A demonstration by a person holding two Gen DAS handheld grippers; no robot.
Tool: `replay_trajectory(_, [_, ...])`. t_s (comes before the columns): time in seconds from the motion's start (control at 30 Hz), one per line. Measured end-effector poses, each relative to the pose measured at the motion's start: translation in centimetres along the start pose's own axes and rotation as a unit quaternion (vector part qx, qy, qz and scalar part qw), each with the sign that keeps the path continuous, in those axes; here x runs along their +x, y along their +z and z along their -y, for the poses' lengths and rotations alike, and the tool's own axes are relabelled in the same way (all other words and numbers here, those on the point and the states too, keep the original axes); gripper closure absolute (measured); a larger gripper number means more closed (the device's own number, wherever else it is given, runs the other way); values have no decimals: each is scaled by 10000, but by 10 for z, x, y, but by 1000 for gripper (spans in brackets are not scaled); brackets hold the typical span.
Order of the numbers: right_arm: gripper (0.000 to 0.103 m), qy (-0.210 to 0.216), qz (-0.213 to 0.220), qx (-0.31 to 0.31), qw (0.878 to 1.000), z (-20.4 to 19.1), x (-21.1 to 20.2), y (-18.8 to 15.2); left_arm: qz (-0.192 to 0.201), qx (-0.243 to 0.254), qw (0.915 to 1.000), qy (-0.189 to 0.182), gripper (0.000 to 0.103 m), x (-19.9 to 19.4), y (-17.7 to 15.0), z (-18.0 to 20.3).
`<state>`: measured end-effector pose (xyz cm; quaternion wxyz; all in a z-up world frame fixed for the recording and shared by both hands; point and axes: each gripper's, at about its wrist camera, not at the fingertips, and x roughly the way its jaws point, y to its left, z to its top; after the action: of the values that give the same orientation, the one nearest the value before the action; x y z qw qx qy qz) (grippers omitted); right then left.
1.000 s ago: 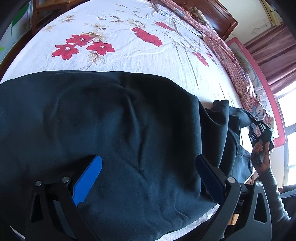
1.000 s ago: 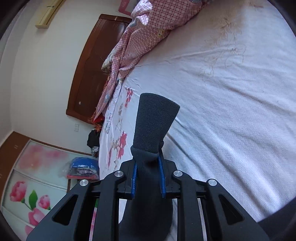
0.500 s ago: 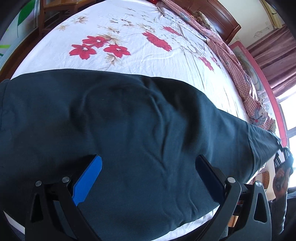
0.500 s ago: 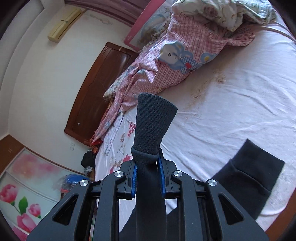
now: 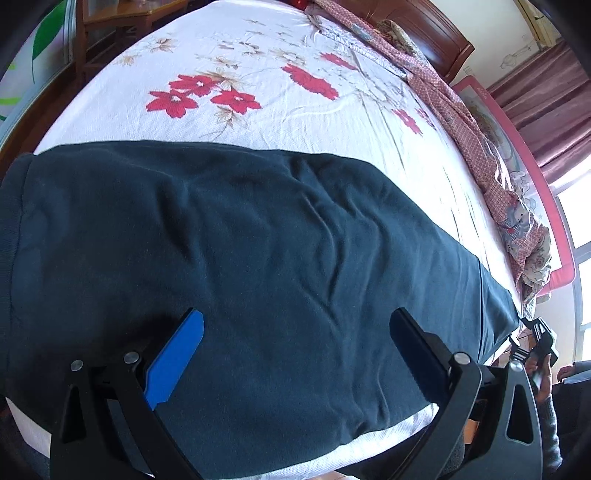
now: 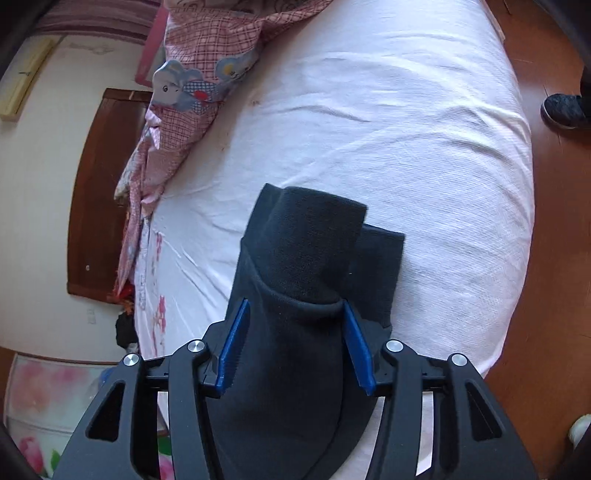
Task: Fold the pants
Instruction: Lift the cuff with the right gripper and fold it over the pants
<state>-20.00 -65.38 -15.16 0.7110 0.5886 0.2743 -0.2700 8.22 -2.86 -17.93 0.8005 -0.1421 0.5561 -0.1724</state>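
Observation:
Dark navy pants (image 5: 258, 266) lie stretched flat across the near edge of the bed, waistband at the far left, legs running right. My left gripper (image 5: 295, 343) is open and hovers over the upper part of the pants, holding nothing. In the right wrist view the ribbed leg cuffs (image 6: 314, 236) lie stacked on the white sheet. My right gripper (image 6: 295, 328) has its jaws parted around the top cuff, and the cloth still sits between the pads. It also shows far right in the left wrist view (image 5: 535, 339).
The bed (image 5: 295, 92) has a white sheet with red flowers. A pink checked quilt (image 5: 491, 166) lies bunched along the far side by the wooden headboard (image 5: 424, 33). The bed edge and wooden floor (image 6: 546, 258) are just right of the cuffs. A shoe (image 6: 561, 110) stands on the floor.
The right gripper pulled the bunched legs out straight to the right, lowered the cuffs onto the sheet and opened its jaws. The left gripper stayed open over the pants.

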Motion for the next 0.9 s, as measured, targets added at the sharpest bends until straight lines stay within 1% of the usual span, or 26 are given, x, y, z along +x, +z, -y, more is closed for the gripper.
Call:
replay_trajectory(0.03, [53,-53,89,-106,9999,1,-4,-3,19,25,10000,3,2,-3,-1,1])
replay_trajectory(0.1, [53,-294,374,-435,9979,-4,-15,-9,86,111,9999,73,2,-9,0,2])
replay_trajectory(0.17, [53,-87,450,-530,9975,-3,-22,-15,199,161,9995,167,2,-17,-1,2])
replay_trajectory(0.23, [53,51,401,-602,9974,-5,-23,-21,273,140,9992,263,2,-22,0,0])
replay_trajectory(0.27, [50,66,350,-649,9973,-4,-20,-23,333,122,9989,322,2,-26,0,-3])
replay_trajectory(0.3, [29,-12,157,-699,9974,-2,-10,-25,383,108,9986,358,2,-29,-1,-4])
replay_trajectory(0.33, [20,-109,-119,-686,9975,1,1,-27,434,88,9980,442,2,-33,-2,-7])
replay_trajectory(0.37, [20,-130,-304,-564,9979,8,10,-28,448,79,9977,500,2,-34,-3,-9])
replay_trajectory(0.4, [20,-77,-226,-431,9988,14,9,-29,453,72,9974,557,2,-36,-4,-12])
replay_trajectory(0.43, [20,45,-57,-300,9995,20,4,-30,449,62,9972,593,2,-37,-5,-15])
replay_trajectory(0.47, [20,368,189,-165,9990,25,-3,-29,442,30,9971,624,2,-39,-5,-19])
replay_trajectory(0.5, [20,575,312,-152,9977,27,-8,-28,434,-15,9970,645,2,-41,-6,-23])
replay_trajectory(0.53, [20,613,344,-240,9972,26,-10,-25,427,-51,9969,663,2,-42,-7,-26])
replay_trajectory(0.57, [20,560,340,-385,9971,24,-10,-20,409,-112,9967,695,2,-43,-7,-30])
replay_trajectory(0.6, [20,598,325,-455,9966,23,-8,-15,391,-165,9966,704,2,-42,-7,-33])
replay_trajectory(0.63, [20,745,292,-409,9960,25,-6,-9,384,-209,9965,708,2,-42,-6,-35])
replay_trajectory(0.67, [20,982,247,-287,9944,29,-2,-3,391,-253,9964,711,2,-39,-6,-34])
replay_trajectory(0.73, [20,914,249,-237,9952,31,6,5,385,-313,9966,657,2,-37,-6,-32])
replay_trajectory(0.77, [20,982,174,-211,9948,33,13,6,365,-301,9969,631,2,-36,-7,-28])
replay_trajectory(0.8, [20,1081,61,-128,9940,36,20,6,378,-226,9968,669,2,-34,-7,-23])
replay_trajectory(0.9, [18,1545,213,31,9878,42,22,6,402,-56,9962,766,2,-31,-9,-13])
